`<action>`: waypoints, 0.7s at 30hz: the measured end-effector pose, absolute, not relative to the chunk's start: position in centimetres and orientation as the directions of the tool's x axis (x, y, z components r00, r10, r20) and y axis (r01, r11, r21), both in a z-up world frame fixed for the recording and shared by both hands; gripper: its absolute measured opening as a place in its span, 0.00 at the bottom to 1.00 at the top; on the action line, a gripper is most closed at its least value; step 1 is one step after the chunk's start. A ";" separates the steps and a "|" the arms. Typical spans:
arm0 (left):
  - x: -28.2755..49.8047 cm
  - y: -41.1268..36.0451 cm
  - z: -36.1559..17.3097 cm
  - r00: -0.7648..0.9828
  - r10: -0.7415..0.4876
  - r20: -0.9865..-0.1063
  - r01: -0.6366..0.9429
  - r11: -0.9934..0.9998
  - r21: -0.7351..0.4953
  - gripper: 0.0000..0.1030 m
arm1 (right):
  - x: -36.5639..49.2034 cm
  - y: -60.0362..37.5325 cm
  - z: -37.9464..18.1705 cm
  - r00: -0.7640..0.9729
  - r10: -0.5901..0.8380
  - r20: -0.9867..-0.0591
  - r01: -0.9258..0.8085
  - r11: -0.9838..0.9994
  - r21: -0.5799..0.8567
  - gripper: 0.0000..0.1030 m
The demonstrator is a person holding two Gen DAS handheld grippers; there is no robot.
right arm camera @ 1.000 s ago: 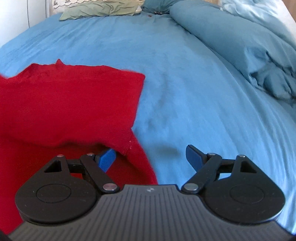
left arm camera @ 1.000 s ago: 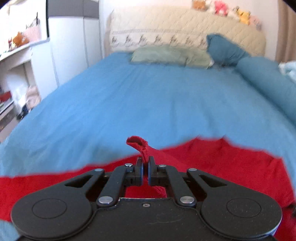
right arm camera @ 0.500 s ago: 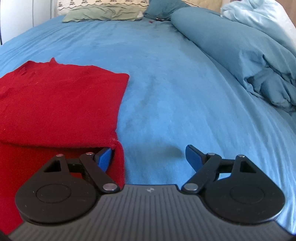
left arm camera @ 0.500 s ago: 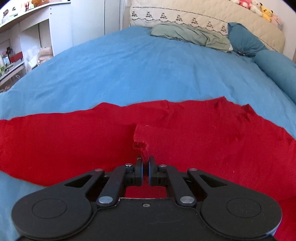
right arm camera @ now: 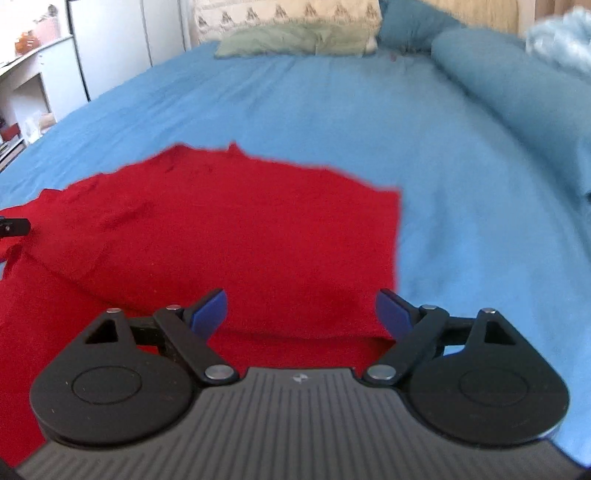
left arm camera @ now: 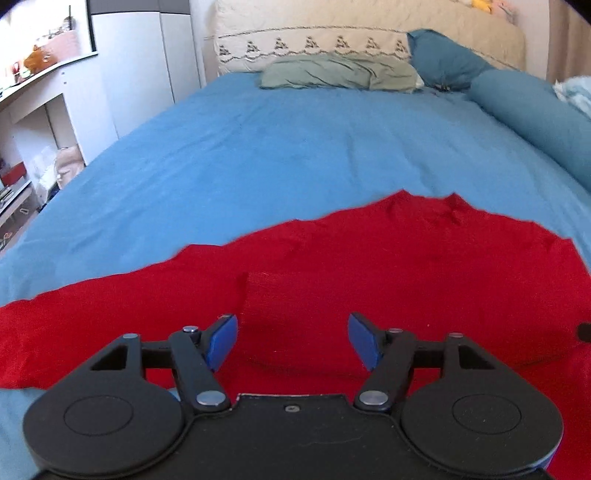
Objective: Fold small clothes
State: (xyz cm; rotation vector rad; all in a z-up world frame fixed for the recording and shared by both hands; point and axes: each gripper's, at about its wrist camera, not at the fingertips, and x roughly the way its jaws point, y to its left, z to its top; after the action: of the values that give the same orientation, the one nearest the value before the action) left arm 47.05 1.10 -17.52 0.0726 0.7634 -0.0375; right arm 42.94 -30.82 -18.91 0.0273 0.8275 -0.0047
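A red knit garment [left arm camera: 369, 266] lies on the blue bed sheet [left arm camera: 295, 147], partly folded, with a folded-over flap lying flat on top. My left gripper [left arm camera: 293, 339] is open and empty just above the flap's near edge. In the right wrist view the same garment [right arm camera: 229, 229] shows a straight right edge and a fold line near the camera. My right gripper [right arm camera: 301, 310] is open and empty over the garment's near right corner. A tip of the left gripper shows at the left edge of that view.
A green pillow [left arm camera: 336, 72] and a blue pillow [left arm camera: 447, 61] lie at the quilted headboard [left arm camera: 369, 33]. A rolled blue duvet [right arm camera: 517, 85] runs along the bed's right side. White shelves and a cupboard [left arm camera: 55, 110] stand left of the bed.
My left gripper has opened and let go of the red flap, which now lies flat on the garment. My right gripper, open throughout, has moved left over the garment's corner.
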 end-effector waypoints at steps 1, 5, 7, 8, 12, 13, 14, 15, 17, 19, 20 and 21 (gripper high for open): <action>47.4 1.0 -18.0 0.718 -0.007 -0.696 0.062 0.997 0.054 0.69 | 43.5 -30.9 -20.0 0.653 -0.016 -0.757 0.045 0.999 0.017 0.99; 48.6 1.0 -19.1 0.698 -0.030 -0.715 0.047 0.999 0.004 0.69 | 43.2 -32.2 -21.0 0.652 -0.015 -0.758 0.107 0.992 0.072 0.99; 49.2 1.0 -19.1 0.697 -0.031 -0.716 0.047 0.999 0.003 0.69 | 43.5 -31.9 -20.0 0.652 -0.022 -0.758 0.103 0.993 0.060 0.99; 49.5 1.0 -19.0 0.697 -0.033 -0.717 0.050 0.999 0.003 0.69 | 43.7 -31.8 -19.2 0.675 -0.006 -0.738 0.090 0.993 0.074 1.00; 50.0 1.1 -20.0 0.673 -0.032 -0.739 0.065 0.998 0.016 0.69 | 47.8 -30.8 -17.8 0.714 0.010 -0.700 0.065 0.995 0.081 1.00; 50.1 1.3 -20.6 0.658 -0.026 -0.752 0.062 0.998 0.020 0.69 | 49.2 -30.9 -18.0 0.709 0.010 -0.705 0.077 0.993 0.091 0.99; 50.0 1.4 -20.8 0.654 -0.028 -0.756 0.063 0.998 0.017 0.69 | 50.6 -31.2 -18.3 0.704 0.008 -0.710 0.090 0.991 0.101 0.99; 49.8 1.4 -21.0 0.658 -0.032 -0.753 0.065 0.998 0.015 0.69 | 51.8 -31.6 -18.7 0.698 0.000 -0.716 0.103 0.990 0.100 0.99; 49.5 1.3 -21.2 0.660 -0.029 -0.751 0.071 0.997 0.024 0.69 | 54.5 -33.1 -20.0 0.671 -0.033 -0.740 0.141 0.986 0.084 0.99; 49.6 1.3 -21.3 0.660 -0.027 -0.751 0.067 0.997 0.023 0.69 | 56.3 -34.4 -21.7 0.631 -0.044 -0.775 0.179 0.980 0.090 1.00; 49.6 1.3 -21.4 0.660 -0.027 -0.751 0.067 0.997 0.023 0.69 | 56.5 -35.1 -21.9 0.640 -0.043 -0.767 0.185 0.978 0.099 1.00; 49.6 1.3 -21.4 0.660 -0.028 -0.751 0.068 0.997 0.023 0.69 | 56.8 -35.4 -22.0 0.639 -0.046 -0.768 0.191 0.976 0.101 1.00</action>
State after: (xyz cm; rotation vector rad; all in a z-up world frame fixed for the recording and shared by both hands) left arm 49.64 1.27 -21.39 0.0506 0.8483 -0.0541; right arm 56.77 -35.40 -21.95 0.1790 0.8687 -0.1360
